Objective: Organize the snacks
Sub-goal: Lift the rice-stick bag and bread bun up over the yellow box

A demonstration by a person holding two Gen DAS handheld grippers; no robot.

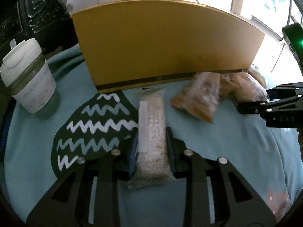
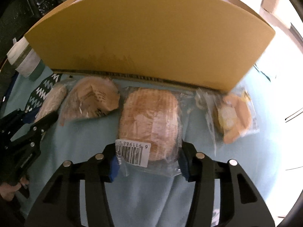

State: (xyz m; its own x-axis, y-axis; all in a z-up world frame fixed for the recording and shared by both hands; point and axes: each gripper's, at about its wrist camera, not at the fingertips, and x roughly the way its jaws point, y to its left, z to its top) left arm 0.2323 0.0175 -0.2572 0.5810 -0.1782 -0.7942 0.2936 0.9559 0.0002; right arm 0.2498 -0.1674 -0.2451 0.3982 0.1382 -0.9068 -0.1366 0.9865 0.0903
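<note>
A long pale grain bar in clear wrap lies on the teal cloth, pointing towards the yellow cardboard box. My left gripper is shut on the bar, its blue pads pressing both long sides. In the right wrist view, a wrapped round bread bun with a barcode label lies in front of the box. My right gripper is shut on the bun's near end. Beside it, the left gripper shows at the left edge.
A triangular wrapped snack lies left of the bun, and a yellow-orange packet lies to the right, near the box's corner. A white-lidded cup stands at the far left. The cloth has a dark zigzag patch.
</note>
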